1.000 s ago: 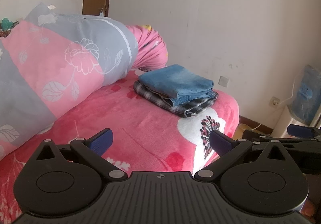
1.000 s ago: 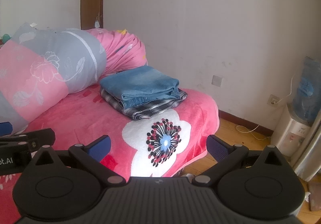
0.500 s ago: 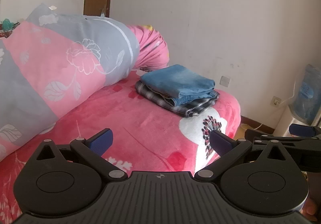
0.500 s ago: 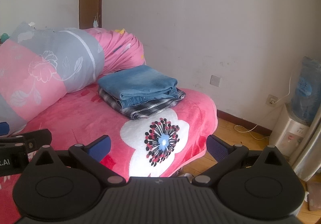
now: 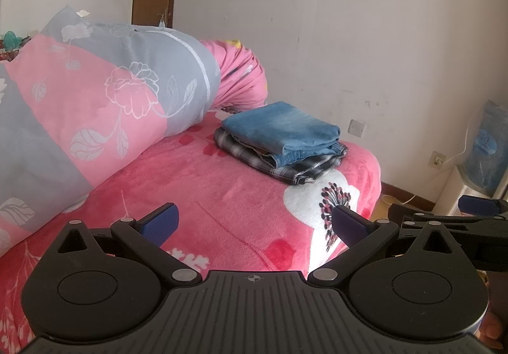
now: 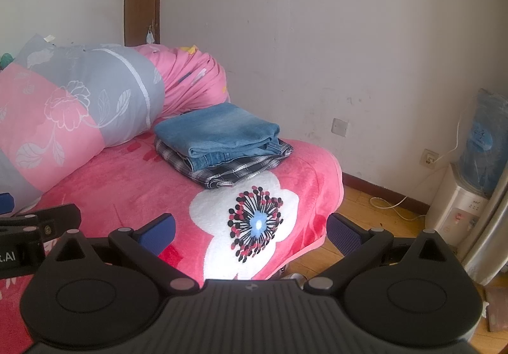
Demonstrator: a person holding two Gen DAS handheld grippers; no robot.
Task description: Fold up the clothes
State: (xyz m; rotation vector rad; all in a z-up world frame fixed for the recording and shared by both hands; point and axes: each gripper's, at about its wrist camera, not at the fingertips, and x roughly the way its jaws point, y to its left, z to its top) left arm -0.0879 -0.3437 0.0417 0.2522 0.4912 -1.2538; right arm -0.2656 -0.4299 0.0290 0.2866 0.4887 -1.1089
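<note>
Folded blue jeans [image 5: 282, 128] lie on top of a folded plaid garment [image 5: 285, 168] at the far corner of the pink floral bed [image 5: 206, 195]. The stack also shows in the right wrist view, jeans [image 6: 219, 128] over plaid [image 6: 235, 170]. My left gripper [image 5: 254, 223] is open and empty, held above the bed well short of the stack. My right gripper [image 6: 250, 227] is open and empty, over the bed's near edge. Each gripper shows at the edge of the other's view.
A large rolled quilt, grey and pink [image 5: 95, 100], lies along the bed's left side against the wall. A water dispenser [image 6: 466, 189] with its cable stands on the wooden floor [image 6: 381, 214] at the right. A white wall backs the bed.
Both grippers have drifted slightly back and left; the stack sits a little further right in both views. Both stay open and empty.
</note>
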